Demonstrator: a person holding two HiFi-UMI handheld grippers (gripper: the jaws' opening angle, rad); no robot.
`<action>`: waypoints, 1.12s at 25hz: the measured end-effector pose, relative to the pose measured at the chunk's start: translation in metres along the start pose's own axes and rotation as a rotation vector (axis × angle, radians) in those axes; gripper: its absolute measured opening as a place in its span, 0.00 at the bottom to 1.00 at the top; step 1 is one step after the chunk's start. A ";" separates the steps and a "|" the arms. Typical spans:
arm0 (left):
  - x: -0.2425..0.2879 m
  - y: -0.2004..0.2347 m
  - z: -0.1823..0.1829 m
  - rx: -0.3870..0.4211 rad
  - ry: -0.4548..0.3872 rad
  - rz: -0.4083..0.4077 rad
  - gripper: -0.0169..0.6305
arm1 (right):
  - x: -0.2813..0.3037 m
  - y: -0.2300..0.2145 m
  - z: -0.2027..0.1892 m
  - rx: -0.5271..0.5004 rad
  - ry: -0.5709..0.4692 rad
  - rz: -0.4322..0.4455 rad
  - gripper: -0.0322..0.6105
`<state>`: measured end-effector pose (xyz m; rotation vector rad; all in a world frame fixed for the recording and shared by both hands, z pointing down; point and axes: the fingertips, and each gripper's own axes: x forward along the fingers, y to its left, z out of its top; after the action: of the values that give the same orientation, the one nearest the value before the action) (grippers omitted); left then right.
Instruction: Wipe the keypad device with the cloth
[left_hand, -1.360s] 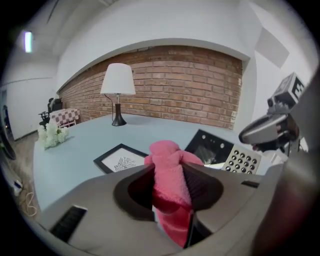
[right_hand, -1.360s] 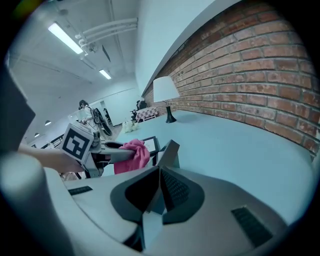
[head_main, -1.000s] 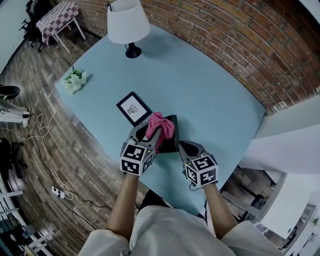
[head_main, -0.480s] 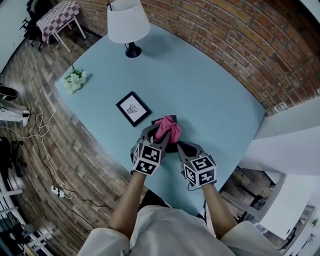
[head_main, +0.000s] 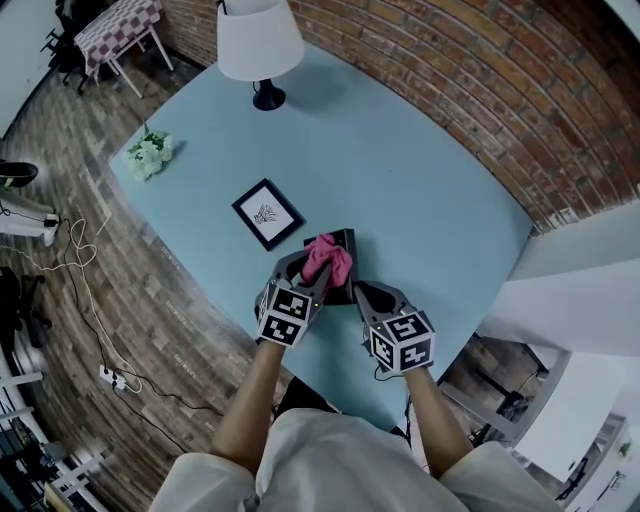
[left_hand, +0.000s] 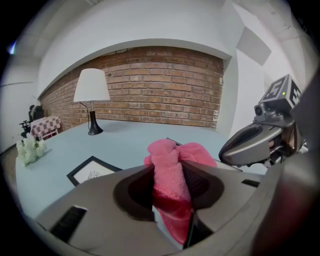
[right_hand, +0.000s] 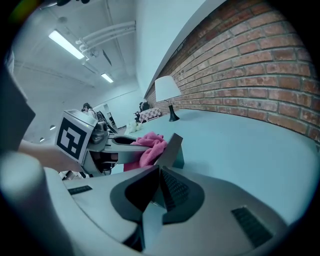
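The left gripper (left_hand: 170, 169) is clenched on the pink cloth (left_hand: 186, 152), bunched so a wad pokes past its jaws and rests on top of the keypad device (head_main: 346, 243) — probably as the wiping face. The right gripper (right_hand: 159, 176) pinches the device's near edge, apparently steadying it on the table (head_main: 430, 180) — 2 tools, 1 job.

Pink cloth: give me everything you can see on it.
The cloth is pink and fluffy, like terry or microfibre, and bunched into a wad. The left gripper is shut on it: one fold runs down between the jaws and the rest bulges out past the tips. The wad rests on the dark device near the front edge of the table. The right gripper clamps the device beside it, apart from the cloth.
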<state>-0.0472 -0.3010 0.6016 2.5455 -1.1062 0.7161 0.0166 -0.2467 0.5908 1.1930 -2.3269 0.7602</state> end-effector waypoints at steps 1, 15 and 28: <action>0.000 0.002 -0.004 -0.017 0.006 -0.001 0.29 | 0.000 0.000 0.000 0.002 -0.002 0.000 0.07; -0.007 0.039 -0.067 -0.158 0.060 0.085 0.29 | 0.001 -0.001 0.000 0.027 -0.006 0.004 0.07; -0.053 0.041 -0.030 -0.236 -0.111 0.190 0.29 | -0.010 -0.011 -0.005 0.179 -0.033 -0.004 0.14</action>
<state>-0.1187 -0.2837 0.6006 2.3268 -1.3938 0.4594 0.0316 -0.2427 0.5921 1.2932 -2.3222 0.9714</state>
